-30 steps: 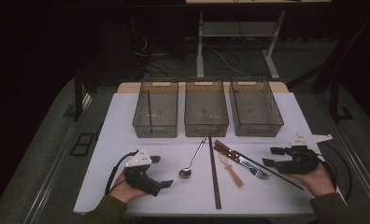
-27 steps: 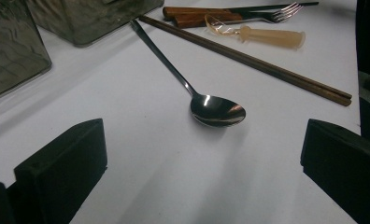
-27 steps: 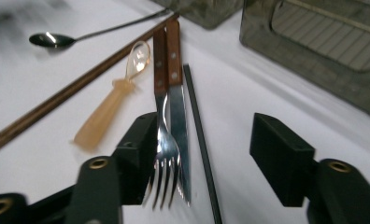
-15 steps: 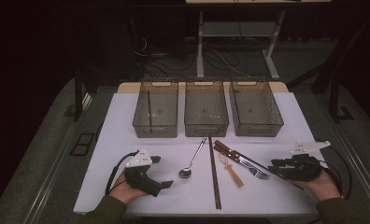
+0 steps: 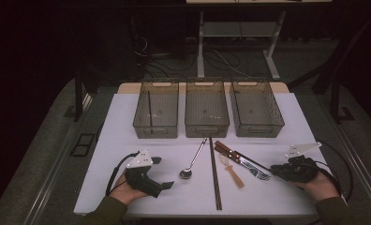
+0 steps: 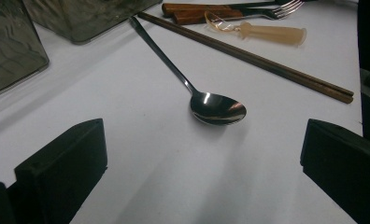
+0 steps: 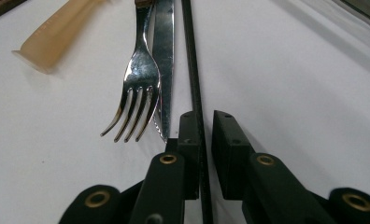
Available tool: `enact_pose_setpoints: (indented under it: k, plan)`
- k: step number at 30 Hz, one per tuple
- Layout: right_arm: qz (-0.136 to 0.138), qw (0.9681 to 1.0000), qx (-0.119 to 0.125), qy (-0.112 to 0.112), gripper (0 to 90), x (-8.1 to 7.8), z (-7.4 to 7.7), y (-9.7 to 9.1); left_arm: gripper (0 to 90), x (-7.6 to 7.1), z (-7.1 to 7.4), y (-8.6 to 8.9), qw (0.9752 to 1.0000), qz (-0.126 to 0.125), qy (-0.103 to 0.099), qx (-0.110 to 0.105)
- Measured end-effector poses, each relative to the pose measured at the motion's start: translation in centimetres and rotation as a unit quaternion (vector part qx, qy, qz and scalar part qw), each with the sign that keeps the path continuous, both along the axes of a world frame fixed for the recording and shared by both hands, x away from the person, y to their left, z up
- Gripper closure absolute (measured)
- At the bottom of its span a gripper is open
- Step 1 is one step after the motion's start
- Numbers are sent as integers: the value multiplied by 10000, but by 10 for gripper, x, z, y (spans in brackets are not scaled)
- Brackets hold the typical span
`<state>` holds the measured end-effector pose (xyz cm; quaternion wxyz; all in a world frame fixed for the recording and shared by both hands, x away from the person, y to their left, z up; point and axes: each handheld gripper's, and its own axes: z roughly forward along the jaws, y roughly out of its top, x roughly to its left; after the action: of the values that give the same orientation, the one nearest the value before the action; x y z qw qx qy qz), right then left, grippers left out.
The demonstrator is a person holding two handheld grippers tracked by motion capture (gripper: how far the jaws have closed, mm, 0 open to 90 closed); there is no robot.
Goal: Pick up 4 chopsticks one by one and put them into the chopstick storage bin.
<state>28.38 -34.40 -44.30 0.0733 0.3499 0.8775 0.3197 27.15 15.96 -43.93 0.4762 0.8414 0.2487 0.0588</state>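
- We see the left hand-held gripper [image 5: 161, 173] resting on the white desk [image 5: 127, 122], jaws spread wide and empty, facing a spoon [image 6: 210, 105].
- The right hand-held gripper [image 7: 202, 140] lies at the desk's right side, its jaws nearly closed around a thin black rod [image 7: 191, 60]; whether the pads actually pinch it we cannot quite tell.
- A fork [image 7: 137, 88] and a knife [image 7: 163, 51] lie just left of that rod, beside a pale plastic piece [image 7: 57, 35].
- Brown chopsticks [image 5: 215, 173] lie mid-desk.
- Three bins [image 5: 207, 129] stand in a row behind.
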Motion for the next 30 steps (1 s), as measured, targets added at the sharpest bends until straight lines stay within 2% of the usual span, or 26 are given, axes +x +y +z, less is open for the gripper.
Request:
enact_pose_setpoints:
  k: [15, 25, 30]
  plan:
    - [189, 9997, -120, -116, 856, -1, 0, 2, 0, 0, 0, -1, 10000, -13, 12, 34]
    - [236, 9996, -140, -66, 856, -1, 2, 4, 0, 0, 0, -1, 10000, -15, 11, 35]
    - [261, 9995, -74, -151, 856, -2, 7, 3, 0, 0, 0, -1, 10000, -15, 6, 43]
